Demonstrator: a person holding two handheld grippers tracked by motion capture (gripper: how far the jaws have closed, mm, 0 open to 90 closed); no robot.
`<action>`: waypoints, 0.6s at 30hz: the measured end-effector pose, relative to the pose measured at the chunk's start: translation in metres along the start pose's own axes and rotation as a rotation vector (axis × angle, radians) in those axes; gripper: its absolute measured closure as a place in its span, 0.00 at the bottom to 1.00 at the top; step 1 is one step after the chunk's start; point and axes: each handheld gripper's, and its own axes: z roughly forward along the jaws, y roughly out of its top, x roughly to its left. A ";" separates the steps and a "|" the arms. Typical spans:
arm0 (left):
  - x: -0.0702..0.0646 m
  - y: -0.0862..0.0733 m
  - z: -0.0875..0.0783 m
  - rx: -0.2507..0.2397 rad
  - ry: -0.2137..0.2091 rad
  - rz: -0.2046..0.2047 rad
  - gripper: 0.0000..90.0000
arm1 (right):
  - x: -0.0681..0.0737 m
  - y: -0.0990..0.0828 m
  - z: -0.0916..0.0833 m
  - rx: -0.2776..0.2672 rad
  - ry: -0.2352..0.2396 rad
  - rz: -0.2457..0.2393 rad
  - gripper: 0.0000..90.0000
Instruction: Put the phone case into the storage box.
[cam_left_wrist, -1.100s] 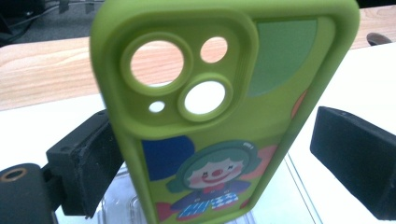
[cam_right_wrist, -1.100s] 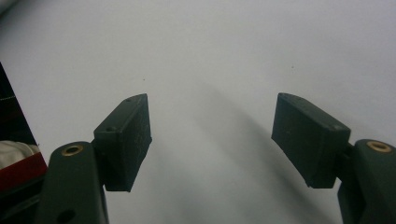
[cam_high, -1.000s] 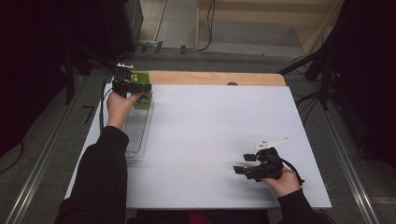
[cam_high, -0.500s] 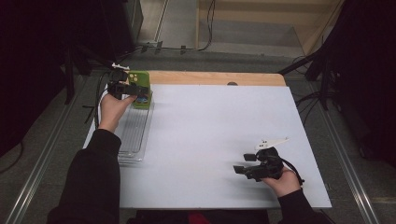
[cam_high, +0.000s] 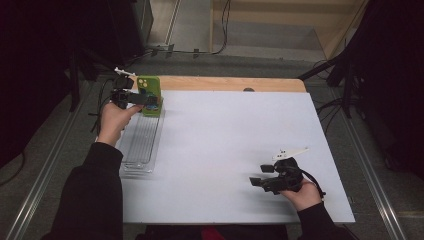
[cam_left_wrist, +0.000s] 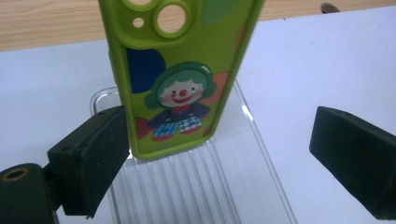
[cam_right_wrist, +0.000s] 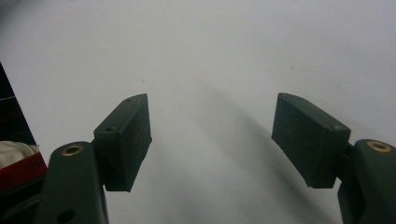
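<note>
A green phone case (cam_high: 149, 90) with a clown picture stands upright at the far end of a clear ribbed tray (cam_high: 140, 145) on the table's left side. My left gripper (cam_high: 150, 101) is level with it and open. In the left gripper view the phone case (cam_left_wrist: 182, 70) rises from the tray (cam_left_wrist: 196, 186) close beside the left jaw, while the right jaw stands well apart; the left gripper (cam_left_wrist: 219, 135) presses on nothing. My right gripper (cam_high: 259, 175) rests low over the white table near the front right, and this right gripper (cam_right_wrist: 212, 126) is open with nothing between its jaws.
A white sheet (cam_high: 225, 140) covers the table, with a wooden strip (cam_high: 225, 83) along the far edge and a small dark spot (cam_high: 248, 90) on it. Cables and dark stands sit beyond the far left corner.
My left hand has drawn slightly left and up, away from the phone case, which stays standing in the tray. The right hand has not moved.
</note>
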 end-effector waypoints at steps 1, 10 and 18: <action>0.000 0.000 -0.001 0.000 -0.002 -0.001 0.09 | 0.000 0.000 0.000 0.001 0.000 -0.001 0.30; -0.013 0.000 -0.008 0.018 -0.103 -0.004 0.16 | -0.002 0.000 0.001 0.002 0.001 0.008 0.30; -0.028 0.000 -0.013 0.034 -0.169 0.038 0.17 | -0.002 0.000 0.001 0.002 0.003 0.004 0.30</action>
